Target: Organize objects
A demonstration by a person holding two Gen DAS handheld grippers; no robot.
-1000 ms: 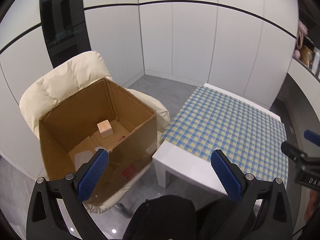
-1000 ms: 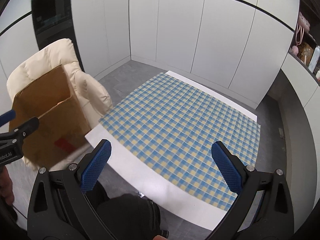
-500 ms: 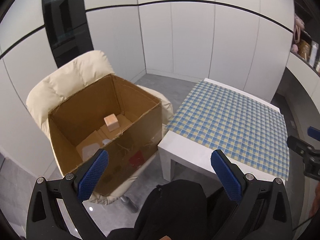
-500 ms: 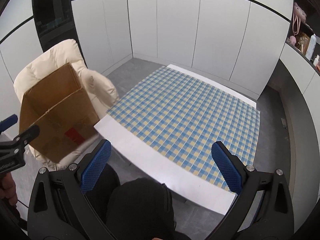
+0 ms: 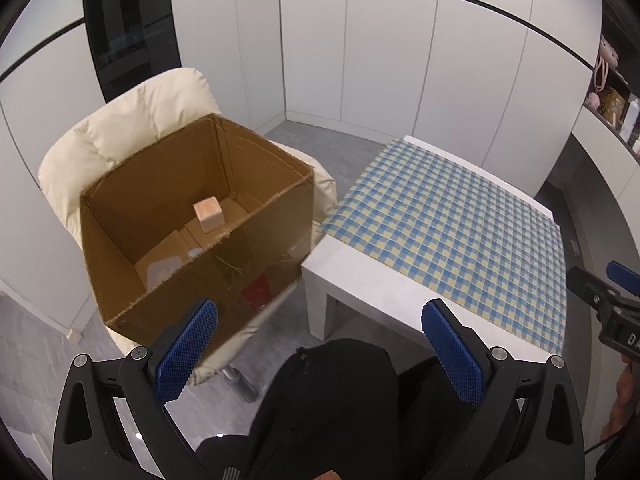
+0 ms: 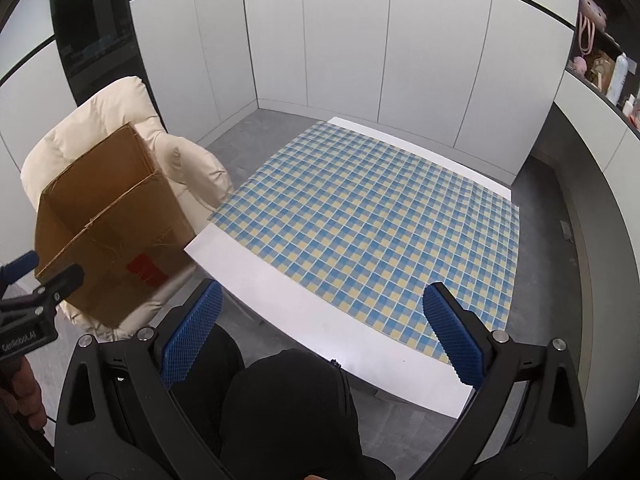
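Note:
An open brown cardboard box rests on a cream padded chair. A small wooden cube lies on the box floor near its far corner. My left gripper is open and empty, held back from the box, above a black-clothed knee. In the right wrist view the box shows from outside and its inside is hidden. My right gripper is open and empty, near the front edge of the white table, which carries a blue and yellow checked cloth.
White cabinet walls surround the room, with a dark panel behind the chair. A shelf at the right holds bottles and pink items. Grey floor runs between chair and table. A person's black-clothed legs lie below the grippers.
Both grippers have drawn back and up from the box and table, so these look smaller and farther. The person's dark-clothed legs have come into view. Jaws stayed open.

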